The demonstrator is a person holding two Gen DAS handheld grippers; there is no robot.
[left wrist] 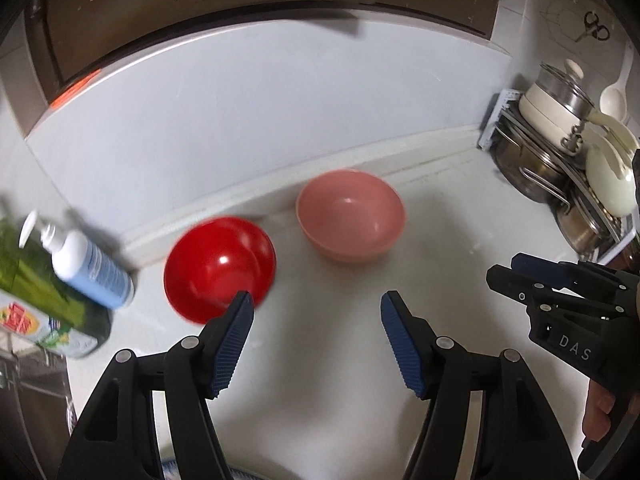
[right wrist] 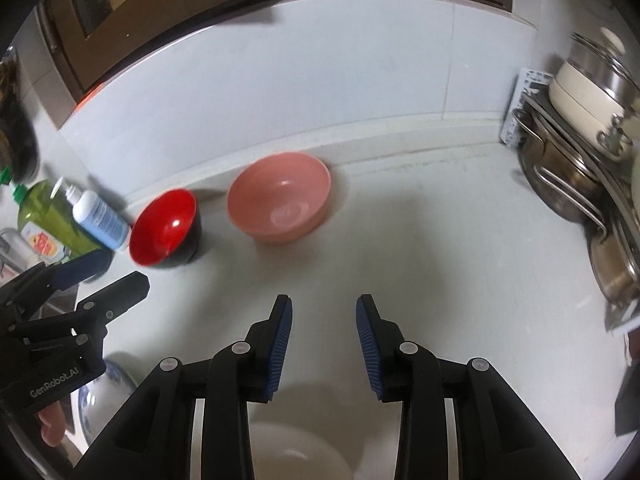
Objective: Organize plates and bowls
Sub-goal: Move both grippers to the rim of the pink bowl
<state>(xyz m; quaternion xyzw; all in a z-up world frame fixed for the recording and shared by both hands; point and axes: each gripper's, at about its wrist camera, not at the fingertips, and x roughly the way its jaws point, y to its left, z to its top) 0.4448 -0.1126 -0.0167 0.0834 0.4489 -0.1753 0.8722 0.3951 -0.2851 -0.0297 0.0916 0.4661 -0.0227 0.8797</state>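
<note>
- white pump bottle with blue label (left wrist: 86, 266), far left on tabletop (left wrist: 340, 340), just beside green dish-soap bottle (left wrist: 44, 304)
- rack at right: cream lidded pot (left wrist: 556, 96) on top, steel pots (left wrist: 532, 168) below
- scissors (left wrist: 594, 28) hanging on wall tile
- white ladle (left wrist: 614, 98) beside pot

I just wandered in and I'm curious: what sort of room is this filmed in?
Most likely a home kitchen counter: stacked pots on a rack, a green dish soap bottle by what looks like a sink, and a red bowl and pink bowl on the white countertop.
</note>
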